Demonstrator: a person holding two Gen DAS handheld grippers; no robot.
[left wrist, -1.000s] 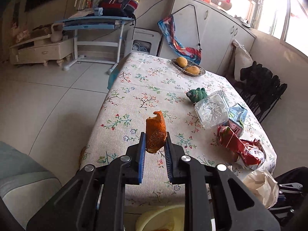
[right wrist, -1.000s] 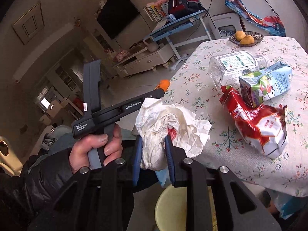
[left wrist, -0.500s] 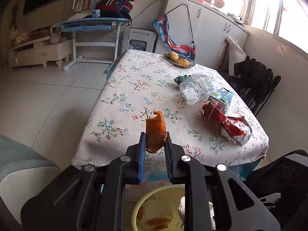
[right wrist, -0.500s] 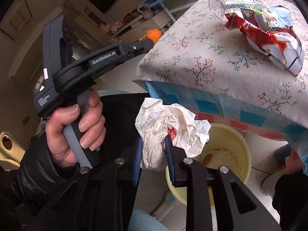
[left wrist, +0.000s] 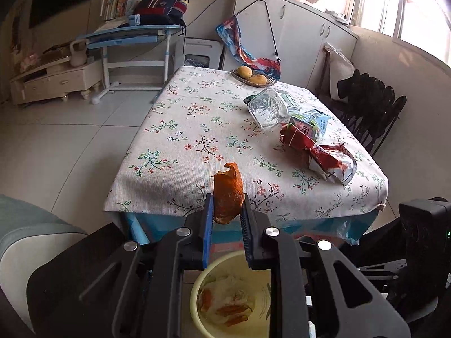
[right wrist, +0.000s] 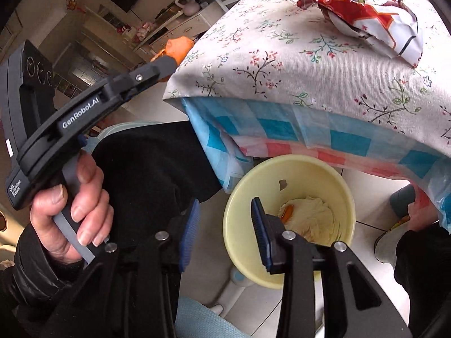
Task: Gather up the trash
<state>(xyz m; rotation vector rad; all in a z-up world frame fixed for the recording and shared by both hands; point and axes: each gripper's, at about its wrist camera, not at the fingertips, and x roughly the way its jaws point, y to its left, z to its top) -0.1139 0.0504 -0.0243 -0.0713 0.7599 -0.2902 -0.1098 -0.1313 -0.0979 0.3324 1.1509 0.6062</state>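
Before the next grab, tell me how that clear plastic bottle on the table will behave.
The bottle lies on its side, so a nudge would probably roll it. It looks empty, likely light. Its thin clear wall may dent and slip under tight jaws.

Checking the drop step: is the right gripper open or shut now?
Open. The right gripper has its blue pads spread with nothing between them, above the yellow bin where crumpled tissue lies.

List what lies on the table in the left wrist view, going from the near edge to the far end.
Orange peel held in the left gripper at the near edge → red snack wrapper → drink carton → clear plastic bottle → fruit basket at the far end.
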